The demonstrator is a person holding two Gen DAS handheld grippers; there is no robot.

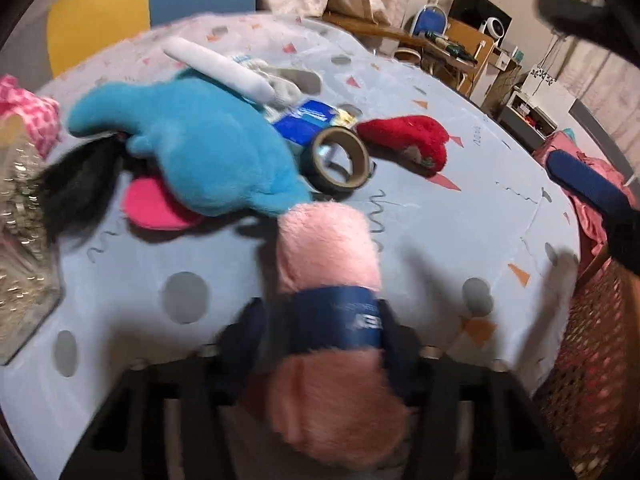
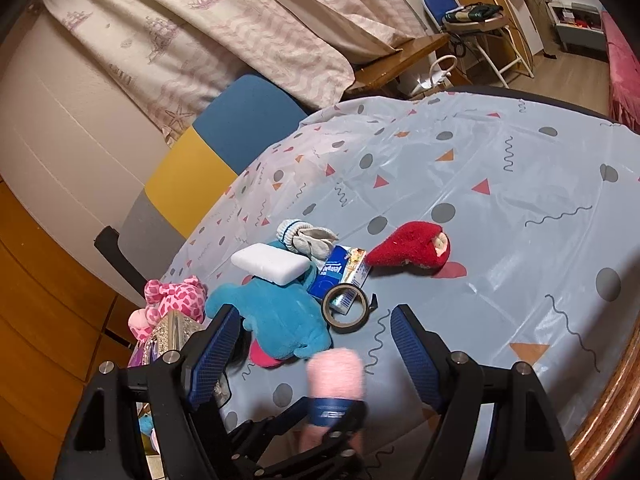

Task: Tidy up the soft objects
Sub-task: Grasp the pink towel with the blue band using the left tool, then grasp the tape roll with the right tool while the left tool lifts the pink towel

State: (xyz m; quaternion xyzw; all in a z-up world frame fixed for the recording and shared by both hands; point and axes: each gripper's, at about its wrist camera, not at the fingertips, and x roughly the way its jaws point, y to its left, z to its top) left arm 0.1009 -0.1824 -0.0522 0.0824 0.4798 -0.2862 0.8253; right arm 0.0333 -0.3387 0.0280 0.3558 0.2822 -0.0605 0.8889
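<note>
L gripper (image 1: 334,316) has jaws clenched on pink yarn (image 1: 328,248), dark blue band round its middle, held just above the worktop (image 1: 460,208) near its front edge. R gripper (image 2: 310,344) hangs above it w/ jaws released, nothing between them; yarn shows below in the right wrist view. Behind the yarn: blue plush (image 1: 200,140) lying on a pink item (image 1: 156,208), white block (image 2: 270,263) on top of the plush. Tape roll (image 1: 340,158) just beside the plush, leaning on a blue box (image 2: 336,272). Red plush (image 1: 408,138) sits apart, to the right. Socks (image 2: 306,238) behind the box. Pink spotted toy (image 2: 176,294) at far left edge.
</note>
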